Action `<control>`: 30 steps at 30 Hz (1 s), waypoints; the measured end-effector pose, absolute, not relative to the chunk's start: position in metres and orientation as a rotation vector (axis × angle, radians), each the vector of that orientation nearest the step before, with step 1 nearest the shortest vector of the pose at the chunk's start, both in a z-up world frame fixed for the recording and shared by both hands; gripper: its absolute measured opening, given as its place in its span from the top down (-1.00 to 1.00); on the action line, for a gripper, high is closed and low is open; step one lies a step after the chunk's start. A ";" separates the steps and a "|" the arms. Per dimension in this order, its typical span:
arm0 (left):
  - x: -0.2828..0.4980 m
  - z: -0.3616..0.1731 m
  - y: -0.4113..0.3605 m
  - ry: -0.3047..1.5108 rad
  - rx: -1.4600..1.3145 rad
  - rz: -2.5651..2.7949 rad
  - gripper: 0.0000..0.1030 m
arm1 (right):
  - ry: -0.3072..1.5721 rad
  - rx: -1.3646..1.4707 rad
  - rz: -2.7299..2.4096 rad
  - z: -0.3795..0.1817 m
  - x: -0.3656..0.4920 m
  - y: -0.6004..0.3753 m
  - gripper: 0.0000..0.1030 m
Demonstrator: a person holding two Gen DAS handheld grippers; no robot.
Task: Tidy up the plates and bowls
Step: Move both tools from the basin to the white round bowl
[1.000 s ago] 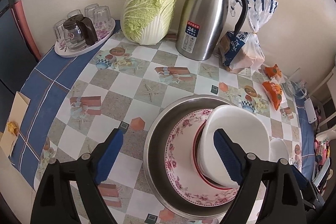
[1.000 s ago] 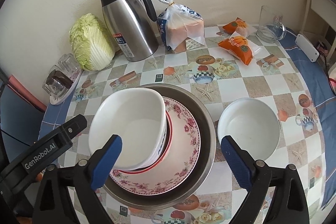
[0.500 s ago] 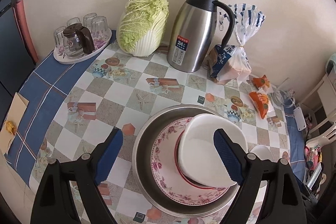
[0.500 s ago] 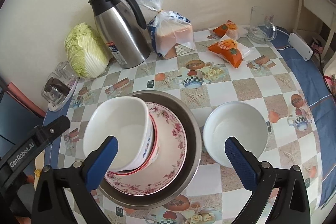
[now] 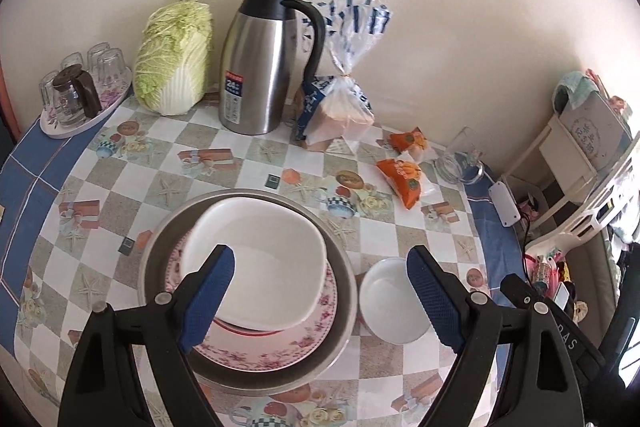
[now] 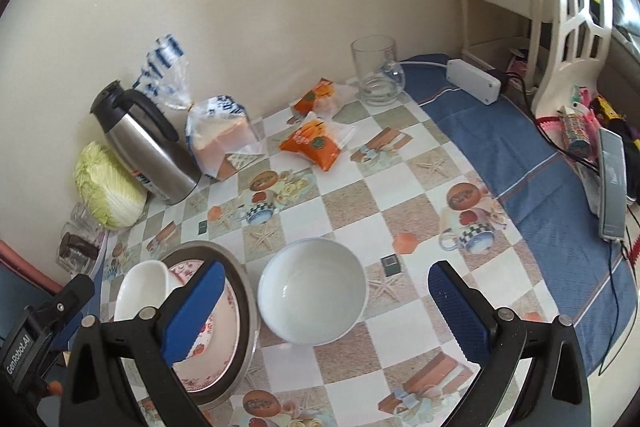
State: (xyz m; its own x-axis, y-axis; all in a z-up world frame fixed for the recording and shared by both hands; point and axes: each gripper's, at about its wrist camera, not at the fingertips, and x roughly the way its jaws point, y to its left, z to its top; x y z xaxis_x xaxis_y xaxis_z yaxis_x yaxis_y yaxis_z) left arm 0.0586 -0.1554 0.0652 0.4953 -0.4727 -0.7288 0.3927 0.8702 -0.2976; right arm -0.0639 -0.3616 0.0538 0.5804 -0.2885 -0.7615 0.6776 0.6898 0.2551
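Note:
A white square bowl (image 5: 256, 255) sits on a pink floral plate (image 5: 280, 343) inside a steel basin (image 5: 344, 287). A round white bowl (image 5: 394, 303) stands on the table to the basin's right; in the right wrist view this bowl (image 6: 312, 291) lies between the fingers' line of sight. My left gripper (image 5: 318, 299) is open and empty, above the stack's near side. My right gripper (image 6: 324, 311) is open and empty, above the round bowl. The stack (image 6: 144, 291) shows at lower left there.
A steel thermos (image 5: 260, 59), cabbage (image 5: 174, 59), bread bag (image 5: 340, 107), two orange snack packs (image 5: 402, 177), a glass mug (image 6: 376, 73) and a tray of glasses (image 5: 76, 95) stand along the wall. A white power strip (image 6: 474, 81) lies at the table's right.
Both grippers pulled back and swung to the right. The right gripper's view moved from the stack to centre on the round white bowl. The dishes have not moved.

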 end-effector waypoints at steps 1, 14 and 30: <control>0.055 0.065 -0.163 0.914 -0.086 -0.539 -0.72 | 0.749 0.577 -0.627 0.054 -0.070 -0.368 -1.00; 0.038 0.035 -0.231 1.008 -0.053 -0.641 -0.72 | 0.726 0.675 -0.708 0.037 -0.106 -0.418 -1.00; 0.054 0.003 -0.254 1.088 -0.025 -0.631 -0.73 | 0.940 0.704 -0.681 -0.037 -0.071 -0.425 -1.00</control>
State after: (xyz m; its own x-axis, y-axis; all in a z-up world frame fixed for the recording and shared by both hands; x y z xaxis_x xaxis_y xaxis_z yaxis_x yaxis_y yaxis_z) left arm 0.0540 -0.2540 0.0034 0.3081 -0.4894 -0.8158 0.4658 0.8253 -0.3192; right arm -0.0706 -0.4254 -0.0367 0.4239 -0.2073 -0.8817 0.7734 0.5895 0.2332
